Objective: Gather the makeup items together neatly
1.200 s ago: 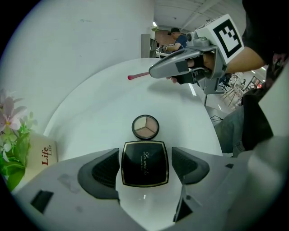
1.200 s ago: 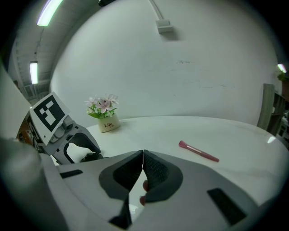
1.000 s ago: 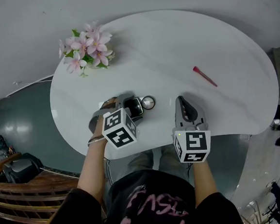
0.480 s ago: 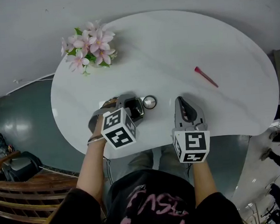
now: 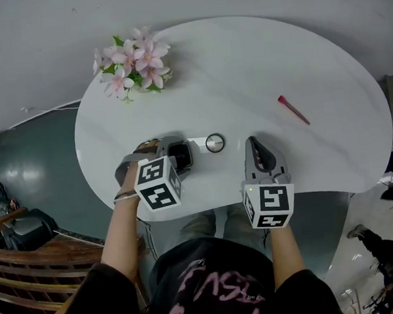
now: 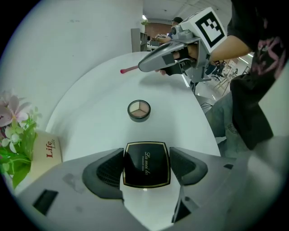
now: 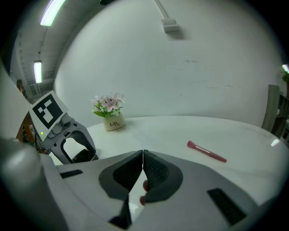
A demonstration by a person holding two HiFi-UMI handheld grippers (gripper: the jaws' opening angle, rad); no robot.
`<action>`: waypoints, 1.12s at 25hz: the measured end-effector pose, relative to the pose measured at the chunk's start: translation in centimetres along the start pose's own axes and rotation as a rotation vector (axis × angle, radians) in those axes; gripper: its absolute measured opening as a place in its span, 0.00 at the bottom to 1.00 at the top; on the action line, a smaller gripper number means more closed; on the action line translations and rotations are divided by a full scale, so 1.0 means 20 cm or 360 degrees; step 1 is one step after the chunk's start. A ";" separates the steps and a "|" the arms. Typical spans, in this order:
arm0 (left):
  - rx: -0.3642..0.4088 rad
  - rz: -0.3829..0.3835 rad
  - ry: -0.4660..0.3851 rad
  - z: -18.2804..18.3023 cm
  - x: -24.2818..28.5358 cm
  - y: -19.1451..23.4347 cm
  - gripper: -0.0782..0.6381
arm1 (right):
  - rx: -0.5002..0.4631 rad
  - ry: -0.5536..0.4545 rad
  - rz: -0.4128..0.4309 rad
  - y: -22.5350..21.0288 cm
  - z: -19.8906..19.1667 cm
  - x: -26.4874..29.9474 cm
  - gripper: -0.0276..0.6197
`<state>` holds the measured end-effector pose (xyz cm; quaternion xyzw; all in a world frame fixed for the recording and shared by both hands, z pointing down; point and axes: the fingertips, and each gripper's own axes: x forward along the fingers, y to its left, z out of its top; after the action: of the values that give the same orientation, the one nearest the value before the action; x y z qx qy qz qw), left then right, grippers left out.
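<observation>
Where the head view looks down on the white table (image 5: 243, 60), the left gripper (image 5: 175, 149) stands near the near edge over a black compact (image 5: 181, 155), with a round eyeshadow pot (image 5: 214, 143) nearby. In the left gripper view, the jaws have just been closing slightly and press on the compact's sides. In the right gripper view, the right gripper (image 7: 142, 168) is closed tight and empty, and a red brush (image 7: 206, 151) lies toward the right edge.

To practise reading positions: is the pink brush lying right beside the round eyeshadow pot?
No, the pink brush lies alone far to the right, well apart from the eyeshadow pot.
</observation>
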<state>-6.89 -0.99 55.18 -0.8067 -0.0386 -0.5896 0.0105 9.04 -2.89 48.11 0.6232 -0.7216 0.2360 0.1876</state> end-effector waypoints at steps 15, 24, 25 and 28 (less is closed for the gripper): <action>0.0046 0.0016 -0.0007 -0.04 0.03 0.02 0.55 | -0.0018 0.0039 0.0017 0.05 -0.03 0.02 0.14; -0.0031 0.0061 -0.0109 -0.02 -0.03 0.03 0.56 | -0.0045 0.0051 0.0051 0.09 -0.03 0.03 0.14; -0.0040 0.0072 -0.0125 -0.01 -0.04 0.03 0.56 | -0.0048 0.0053 0.0059 0.10 -0.03 0.03 0.14; -0.0105 0.0123 -0.0207 0.01 -0.10 0.04 0.55 | -0.0061 0.0052 0.0086 0.12 -0.02 0.03 0.14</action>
<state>-7.33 -1.81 53.28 -0.8440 0.0113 -0.5362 0.0040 6.48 -2.92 48.50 0.5958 -0.7395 0.2373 0.2046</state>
